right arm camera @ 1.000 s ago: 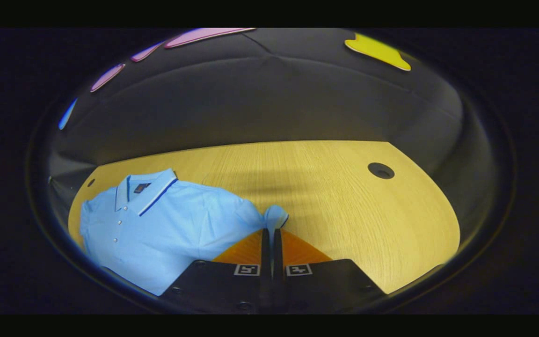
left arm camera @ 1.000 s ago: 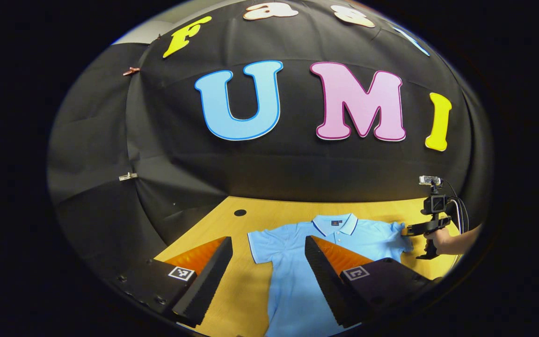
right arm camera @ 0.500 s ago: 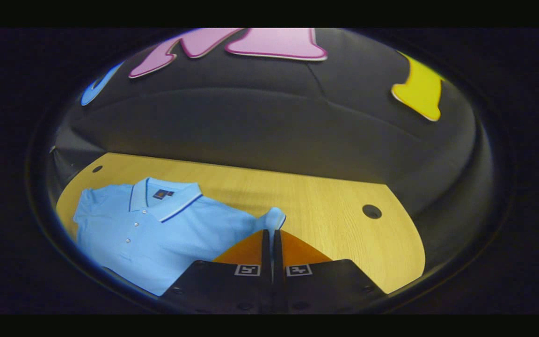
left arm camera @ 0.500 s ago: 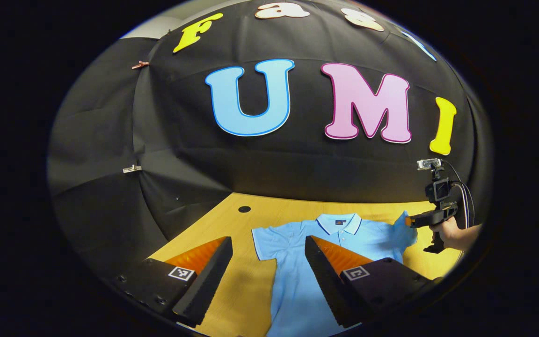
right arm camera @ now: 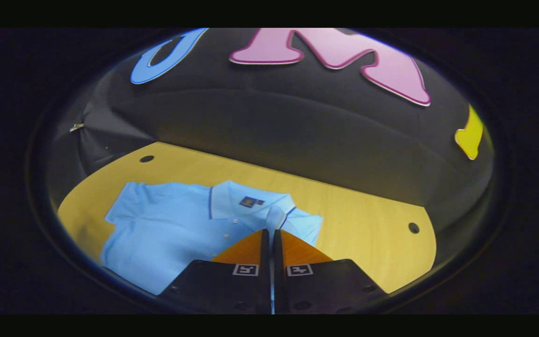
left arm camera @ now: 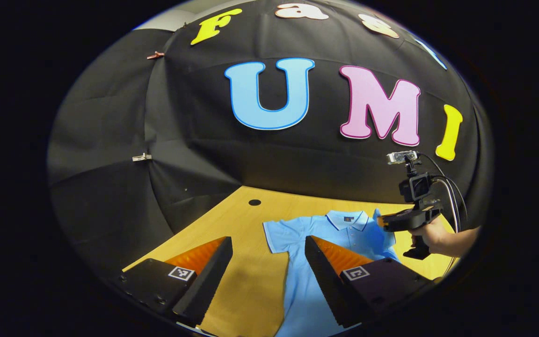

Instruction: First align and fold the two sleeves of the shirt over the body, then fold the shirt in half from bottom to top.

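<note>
- Where our left gripper hangs nearest the lens in the left gripper view, its two fingers stand wide apart with nothing between them, above the near part of the wooden table.
- Just past those fingers we see the light blue polo shirt lying flat on the table, buttons up, collar toward the far wall, its left sleeve spread out to the side.
- Farther off on the right, a hand holds our right gripper over the shirt's shoulder.
- From the right gripper view, our right gripper has its fingers pressed together on the cuff of the right sleeve, which is lifted and drawn over the chest beside the collar.
- Beyond the shirt, bare table runs to a dark round hole and the black cloth wall.
</note>
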{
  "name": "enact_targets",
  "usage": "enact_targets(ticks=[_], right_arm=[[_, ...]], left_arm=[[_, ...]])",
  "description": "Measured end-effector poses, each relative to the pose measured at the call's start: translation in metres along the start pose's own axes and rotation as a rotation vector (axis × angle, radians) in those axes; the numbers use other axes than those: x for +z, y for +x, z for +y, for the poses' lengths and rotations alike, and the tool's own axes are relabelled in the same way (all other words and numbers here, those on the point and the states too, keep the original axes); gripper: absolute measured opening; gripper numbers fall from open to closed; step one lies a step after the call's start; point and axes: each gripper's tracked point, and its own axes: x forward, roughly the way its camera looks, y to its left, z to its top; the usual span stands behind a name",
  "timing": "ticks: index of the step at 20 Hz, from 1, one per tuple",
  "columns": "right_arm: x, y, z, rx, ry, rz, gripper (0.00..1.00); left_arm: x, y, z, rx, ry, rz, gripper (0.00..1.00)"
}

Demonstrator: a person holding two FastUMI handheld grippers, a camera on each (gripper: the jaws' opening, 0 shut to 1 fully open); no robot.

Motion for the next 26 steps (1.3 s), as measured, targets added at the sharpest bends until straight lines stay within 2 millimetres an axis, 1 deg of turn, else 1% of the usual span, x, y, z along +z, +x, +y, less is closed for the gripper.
enact_targets(ticks=[1,3,4,5,6,8,9,10,12,14,15,18,20,21,22,23,24,25,26], right_arm=[[-0.001,-0.001,0.019,0.041,0.013,0.005,0.08],[-0.003,-0.007,0.050,0.114,0.031,0.003,0.20],[-0.005,-0.011,0.065,0.149,0.037,-0.001,0.24],[-0.008,-0.017,0.075,0.180,0.043,-0.003,0.33],[-0.012,-0.027,0.080,0.193,0.049,-0.004,0.38],[-0.023,-0.045,0.081,0.208,0.079,0.004,0.69],[-0.027,-0.054,0.075,0.203,0.094,0.002,0.84],[-0.032,-0.066,0.063,0.181,0.101,-0.005,0.94],[-0.040,-0.084,0.041,0.143,0.099,-0.015,0.98],[-0.047,-0.102,0.021,0.109,0.089,-0.030,0.98],[-0.051,-0.113,0.011,0.093,0.084,-0.037,0.98],[-0.061,-0.131,-0.010,0.064,0.098,-0.052,0.98],[-0.069,-0.140,-0.021,0.051,0.119,-0.061,0.98],[-0.073,-0.146,-0.028,0.036,0.127,-0.068,0.98],[-0.075,-0.148,-0.032,0.027,0.133,-0.073,0.98],[-0.077,-0.151,-0.038,0.013,0.139,-0.076,0.95],[-0.079,-0.154,-0.044,-0.002,0.154,-0.086,0.98],[-0.080,-0.157,-0.051,-0.015,0.181,-0.096,0.98],[-0.083,-0.162,-0.058,-0.026,0.197,-0.098,0.95]], left_arm=[[0.000,0.002,0.004,0.002,-0.011,0.003,0.99],[-0.004,0.007,0.012,-0.001,-0.035,0.010,0.99],[-0.005,0.012,0.014,-0.005,-0.046,0.012,0.99],[-0.006,0.019,0.016,-0.010,-0.054,0.015,0.99],[-0.010,0.026,0.016,-0.017,-0.059,0.019,1.00],[-0.010,0.046,0.014,-0.036,-0.064,0.024,1.00],[-0.011,0.062,0.012,-0.048,-0.063,0.023,1.00],[-0.012,0.075,0.010,-0.054,-0.062,0.025,1.00],[-0.018,0.100,0.006,-0.062,-0.064,0.037,1.00],[-0.026,0.128,0.000,-0.072,-0.067,0.062,0.99],[-0.033,0.145,-0.002,-0.073,-0.061,0.080,0.99],[-0.052,0.196,-0.006,-0.072,-0.021,0.121,0.99],[-0.067,0.230,-0.010,-0.074,-0.006,0.158,1.00],[-0.076,0.251,-0.012,-0.078,-0.006,0.179,1.00],[-0.079,0.263,-0.015,-0.079,-0.009,0.187,1.00],[-0.082,0.279,-0.017,-0.082,-0.008,0.196,1.00],[-0.087,0.289,-0.018,-0.083,-0.007,0.206,1.00],[-0.095,0.306,-0.020,-0.084,-0.008,0.235,1.00],[-0.107,0.323,-0.021,-0.080,0.003,0.279,1.00]])
